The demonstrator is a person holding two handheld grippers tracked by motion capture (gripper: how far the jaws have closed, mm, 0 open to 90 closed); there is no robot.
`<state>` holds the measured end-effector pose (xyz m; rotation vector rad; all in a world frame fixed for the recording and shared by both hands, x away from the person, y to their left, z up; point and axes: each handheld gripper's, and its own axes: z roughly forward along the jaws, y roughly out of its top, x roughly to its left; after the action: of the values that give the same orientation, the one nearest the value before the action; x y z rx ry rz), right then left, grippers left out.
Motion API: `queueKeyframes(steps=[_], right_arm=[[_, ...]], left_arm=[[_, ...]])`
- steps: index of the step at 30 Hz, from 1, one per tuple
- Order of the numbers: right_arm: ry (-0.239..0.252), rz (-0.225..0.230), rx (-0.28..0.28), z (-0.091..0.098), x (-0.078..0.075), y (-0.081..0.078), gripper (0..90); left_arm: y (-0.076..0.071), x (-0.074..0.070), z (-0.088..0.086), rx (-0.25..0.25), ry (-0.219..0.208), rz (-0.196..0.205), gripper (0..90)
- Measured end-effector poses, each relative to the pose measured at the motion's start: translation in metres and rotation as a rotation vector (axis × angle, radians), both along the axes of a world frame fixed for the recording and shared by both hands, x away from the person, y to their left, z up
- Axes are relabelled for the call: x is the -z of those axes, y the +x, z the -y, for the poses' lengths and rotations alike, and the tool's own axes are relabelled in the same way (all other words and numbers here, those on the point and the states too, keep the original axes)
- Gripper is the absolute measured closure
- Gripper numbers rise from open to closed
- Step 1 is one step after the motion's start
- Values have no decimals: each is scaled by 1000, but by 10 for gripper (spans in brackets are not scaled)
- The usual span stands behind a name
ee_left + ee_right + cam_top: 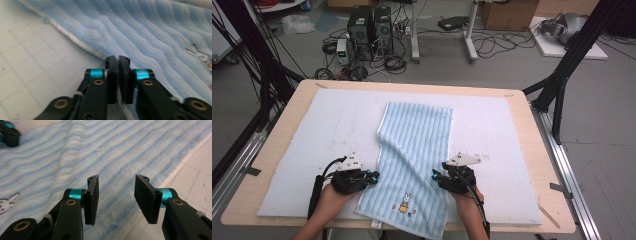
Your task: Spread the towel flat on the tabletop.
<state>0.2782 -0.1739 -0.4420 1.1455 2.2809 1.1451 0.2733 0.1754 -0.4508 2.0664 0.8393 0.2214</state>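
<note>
A light blue striped towel (414,140) lies lengthwise on the white mat (337,125), its near end hanging over the table's front edge. A small bunny (404,204) is stitched near that end. My left gripper (374,176) sits at the towel's left border. In the left gripper view it (118,60) is shut, tips at the towel's (150,32) white hem, with no cloth seen between the jaws. My right gripper (435,175) is at the towel's right border. In the right gripper view it (116,180) stands open just above the towel (75,150) near its hem.
The mat covers most of a wooden table (302,90). Bare mat (30,62) lies left of the towel and more mat (197,177) lies to its right. Computers, cables and a black frame stand on the floor beyond the table.
</note>
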Motion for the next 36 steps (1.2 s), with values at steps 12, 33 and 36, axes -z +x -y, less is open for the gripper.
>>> queueKeyframes(steps=[12,33,36], right_arm=[[-71,-59,-70,1,2,-8,862],[-23,-43,-61,-21,1,17,598],[-48,-49,-104,-28,2,23,679]], left_arm=[[-43,-2,-31,60,-36,-49,867],[4,-28,-34,-73,-216,22,496],[20,-31,-33,-94,-216,26,487]])
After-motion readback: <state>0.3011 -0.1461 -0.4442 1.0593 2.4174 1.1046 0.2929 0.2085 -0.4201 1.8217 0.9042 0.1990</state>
